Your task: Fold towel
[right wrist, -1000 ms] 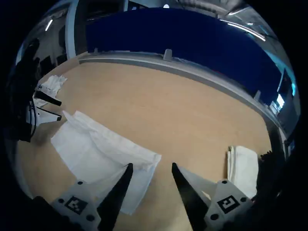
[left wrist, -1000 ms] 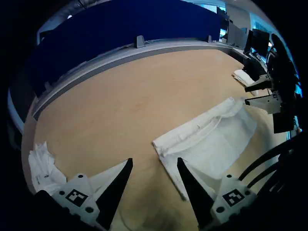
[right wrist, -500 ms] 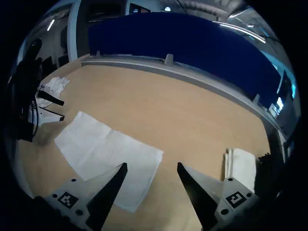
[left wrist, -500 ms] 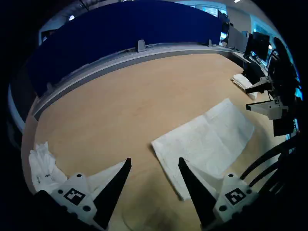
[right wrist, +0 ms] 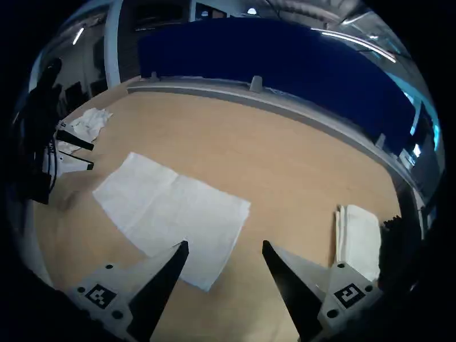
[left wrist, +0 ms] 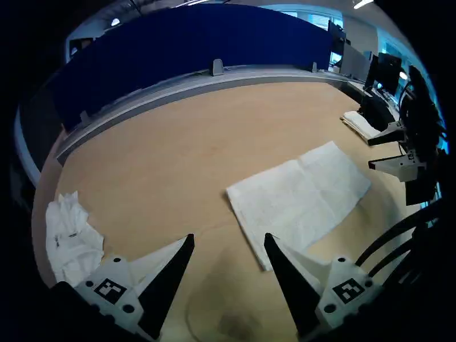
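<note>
The towel [left wrist: 299,196] now lies flattened; left gripper [left wrist: 228,236] and right gripper [right wrist: 225,243] gape wide, empty.

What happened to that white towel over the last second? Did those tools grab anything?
The towel was rumpled a second ago, with its far edge rolled over. It now lies flat on the table. The left gripper and right gripper drew back from it slightly. Their fingers stayed open and grabbed nothing. The crumpled cloth and folded stack stayed put.
</note>
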